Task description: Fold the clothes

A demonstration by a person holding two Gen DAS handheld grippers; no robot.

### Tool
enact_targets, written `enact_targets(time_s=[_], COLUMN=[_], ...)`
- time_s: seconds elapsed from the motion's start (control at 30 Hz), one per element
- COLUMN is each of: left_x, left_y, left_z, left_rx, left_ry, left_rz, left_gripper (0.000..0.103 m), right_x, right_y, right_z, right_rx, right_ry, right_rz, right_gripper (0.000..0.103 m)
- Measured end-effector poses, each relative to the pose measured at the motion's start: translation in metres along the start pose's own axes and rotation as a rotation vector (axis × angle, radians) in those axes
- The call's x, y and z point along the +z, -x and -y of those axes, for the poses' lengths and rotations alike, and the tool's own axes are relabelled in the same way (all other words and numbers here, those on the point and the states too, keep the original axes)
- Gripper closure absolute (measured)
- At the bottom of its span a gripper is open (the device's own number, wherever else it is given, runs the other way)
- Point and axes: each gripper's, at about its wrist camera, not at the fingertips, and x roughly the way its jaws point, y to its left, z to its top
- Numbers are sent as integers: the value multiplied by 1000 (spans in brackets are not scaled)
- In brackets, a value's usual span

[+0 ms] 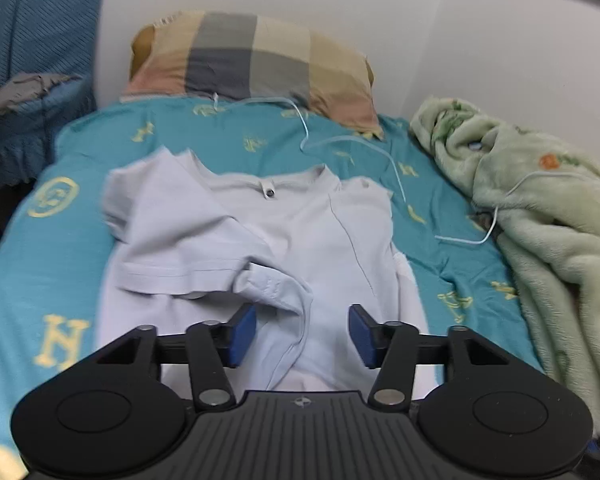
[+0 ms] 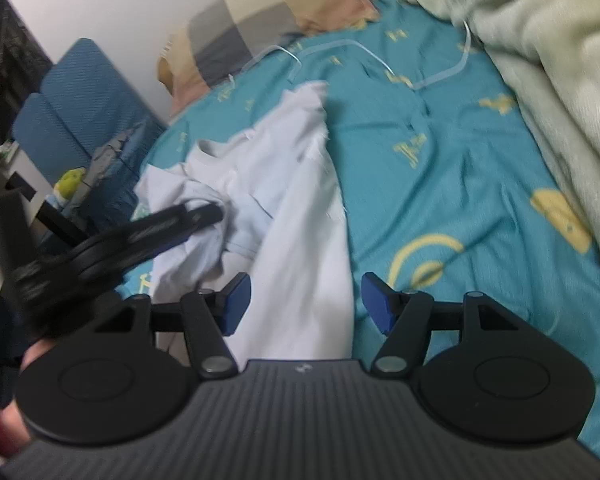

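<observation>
shirt (image 1: 260, 240): pale, centre frame on the teal bedsheet (image 1: 40, 272), left sleeve folded in
left gripper (image 1: 302, 332): wide open, empty, over lower shirt
right gripper (image 2: 305, 303): wide open, empty, at shirt's right edge
step: likely side folds
next: pinch right edge, fold inward

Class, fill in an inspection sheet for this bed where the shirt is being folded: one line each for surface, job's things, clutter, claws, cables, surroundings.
Surface: bed under a teal sheet with yellow prints, wrinkled.
Job's things: pale T-shirt lying flat, collar toward the pillow, one sleeve folded inward over the body.
Clutter: green fleece blanket bunched along the wall side; checked pillow at the head.
Claws: left claw open above the shirt, holding nothing; right claw open over the shirt's edge, holding nothing.
Cables: white cable running from the pillow across the sheet onto the blanket.
Surroundings: white wall; blue chair with grey cloth beside the bed.
</observation>
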Motion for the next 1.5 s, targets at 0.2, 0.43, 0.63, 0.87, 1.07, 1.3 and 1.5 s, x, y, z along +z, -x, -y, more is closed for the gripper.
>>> enact_targets(time_s=[0.2, 0.43, 0.63, 0.87, 1.07, 1.3, 1.5], left_x=[-25, -51, -66, -69, -67, -73, -78], left_y=[92, 170, 194, 195, 187, 168, 145], left_z=[-6, -6, -14, -39, -62, -105, -112], left_rx=[35, 69, 77, 67, 53, -5, -52], left_ry=[31, 16, 35, 76, 86, 146, 150], left_rz=[39, 62, 98, 102, 93, 68, 28], left_gripper=[44, 44, 40, 40, 39, 39, 39], right_x=[-1, -12, -22, -9, 17, 15, 10], right_y=[19, 34, 38, 26, -42, -151, -209], right_z=[-12, -33, -42, -70, -117, -171, -201], right_rx=[42, 53, 53, 91, 163, 175, 52], right_ry=[65, 175, 234, 318, 430, 663, 821], right_rz=[73, 109, 97, 121, 160, 98, 48], right_gripper=[38, 38, 39, 39, 39, 41, 42])
